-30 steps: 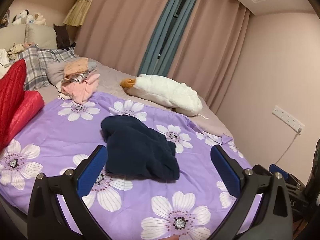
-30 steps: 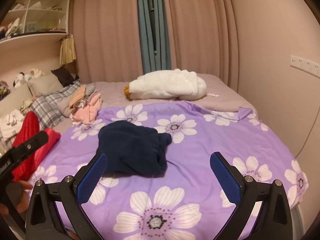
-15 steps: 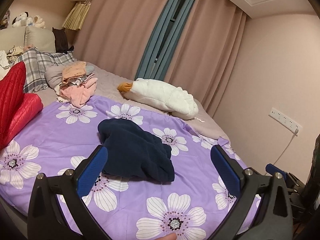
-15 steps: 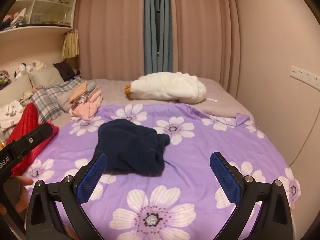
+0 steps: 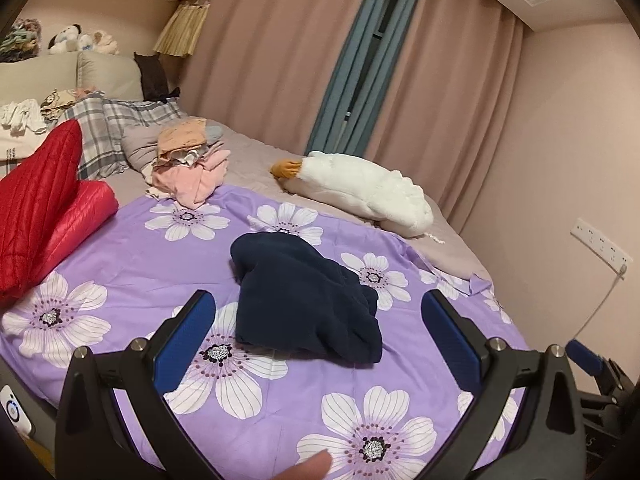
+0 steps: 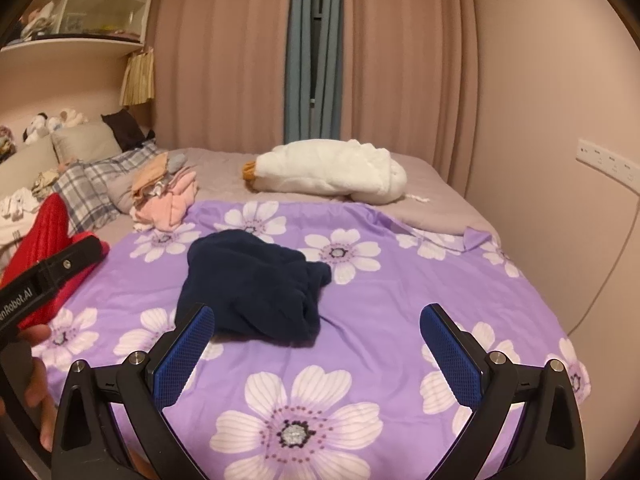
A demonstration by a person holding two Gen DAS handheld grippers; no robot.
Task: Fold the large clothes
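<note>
We see a red quilted jacket (image 5: 38,200) at frame left on the bed, a pile of pink clothes (image 5: 190,168) upper left of center. Crumpled navy garment (image 5: 300,300) sits mid-frame on the purple floral sheet (image 5: 132,264), unfolded. White goose plush (image 5: 360,192) lies right of center, further back. Left tool (image 5: 318,336) has fingers spread apart, empty, above the sheet near the garment. Right tool (image 6: 316,350) likewise apart and empty, its left pad (image 6: 186,350) overlapping the garment's near edge in view; we cannot tell contact.
</note>
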